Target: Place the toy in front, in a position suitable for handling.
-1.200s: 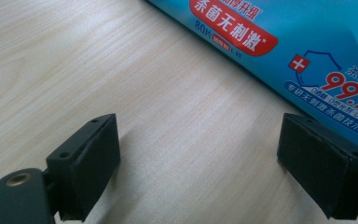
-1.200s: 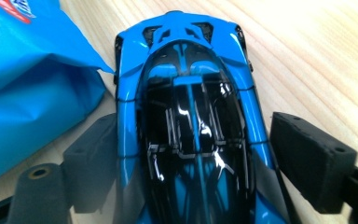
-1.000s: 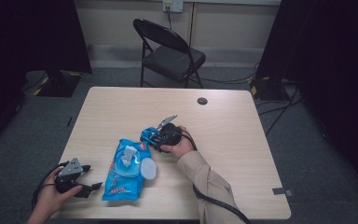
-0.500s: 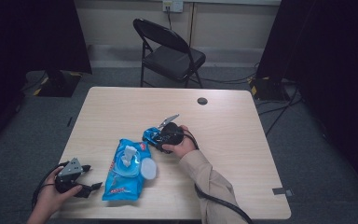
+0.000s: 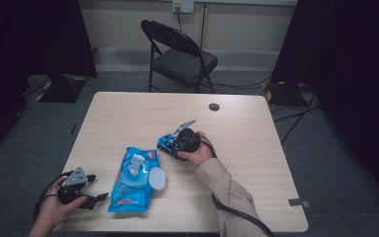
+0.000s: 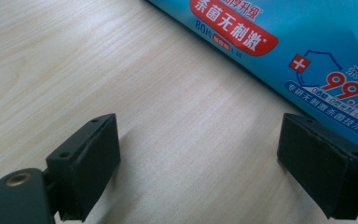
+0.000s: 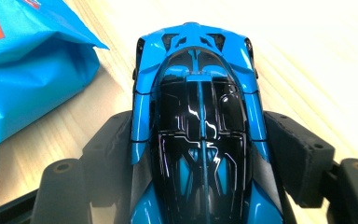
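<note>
Tabletop: right tool lies level, clamped on blue toy car.

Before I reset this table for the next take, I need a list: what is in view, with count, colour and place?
toy car: one, blue and black, table centre, between the right jaws, pads against its sides
wipes pack: one, blue, front left of table, lid flipped open, a white wipe sticking up
table: one, light wood, middle of the room
dark round spot: one, far part of tabletop
folding chair: one, black, behind the table
cables: several, black, floor at right
left hand-held gripper: one, black, jaws wide apart over bare wood beside the pack
right hand-held gripper: one, black, closed on the car
</note>
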{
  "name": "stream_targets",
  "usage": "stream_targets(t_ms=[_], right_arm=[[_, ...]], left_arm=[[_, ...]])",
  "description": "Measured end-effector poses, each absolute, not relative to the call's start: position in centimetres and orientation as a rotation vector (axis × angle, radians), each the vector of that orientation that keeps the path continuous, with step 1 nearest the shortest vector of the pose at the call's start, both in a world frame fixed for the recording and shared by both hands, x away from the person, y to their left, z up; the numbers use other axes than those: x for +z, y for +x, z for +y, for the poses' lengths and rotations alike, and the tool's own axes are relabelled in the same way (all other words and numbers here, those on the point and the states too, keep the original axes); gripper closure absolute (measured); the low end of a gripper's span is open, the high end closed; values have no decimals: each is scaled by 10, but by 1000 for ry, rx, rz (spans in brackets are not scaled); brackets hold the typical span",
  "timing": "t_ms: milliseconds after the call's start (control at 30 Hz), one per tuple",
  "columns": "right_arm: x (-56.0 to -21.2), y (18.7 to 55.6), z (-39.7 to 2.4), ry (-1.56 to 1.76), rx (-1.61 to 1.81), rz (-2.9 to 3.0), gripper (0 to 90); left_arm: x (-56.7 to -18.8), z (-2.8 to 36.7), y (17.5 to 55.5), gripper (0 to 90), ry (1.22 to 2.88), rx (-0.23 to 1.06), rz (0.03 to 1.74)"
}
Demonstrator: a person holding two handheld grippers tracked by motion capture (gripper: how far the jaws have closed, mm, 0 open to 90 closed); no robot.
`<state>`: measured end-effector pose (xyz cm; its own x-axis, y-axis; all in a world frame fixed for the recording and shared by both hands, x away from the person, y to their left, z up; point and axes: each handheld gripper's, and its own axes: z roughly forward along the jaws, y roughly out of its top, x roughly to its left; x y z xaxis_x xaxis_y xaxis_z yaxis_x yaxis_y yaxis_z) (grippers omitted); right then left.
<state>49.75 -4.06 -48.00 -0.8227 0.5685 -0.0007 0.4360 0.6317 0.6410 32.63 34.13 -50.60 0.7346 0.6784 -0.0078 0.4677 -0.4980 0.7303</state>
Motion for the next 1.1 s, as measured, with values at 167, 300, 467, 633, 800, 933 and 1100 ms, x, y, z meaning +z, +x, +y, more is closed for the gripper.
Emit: stream_targets(t_ms=[167,300,467,633,800,933,1100], right_arm=[[-473,494,-50,838,989,2635,280],[-466,484,-61,828,1015,2626,280],[-463,462,-77,827,1039,2634,280],[-468,431,-93,815,1051,2653,280],[-471,402,-106,793,1040,2662,280],[-475,385,-120,799,1047,2644,280],[-482,376,-127,794,1019,2637,279]], left_arm=[[-506,341,326,125,2189,363,860],[-506,341,326,125,2188,363,861],[-506,341,326,125,2189,363,860],[-506,341,326,125,2189,363,861],[-506,341,326,125,2188,363,861],[-506,341,326,125,2188,363,861],[-506,341,326,125,2189,363,861]])
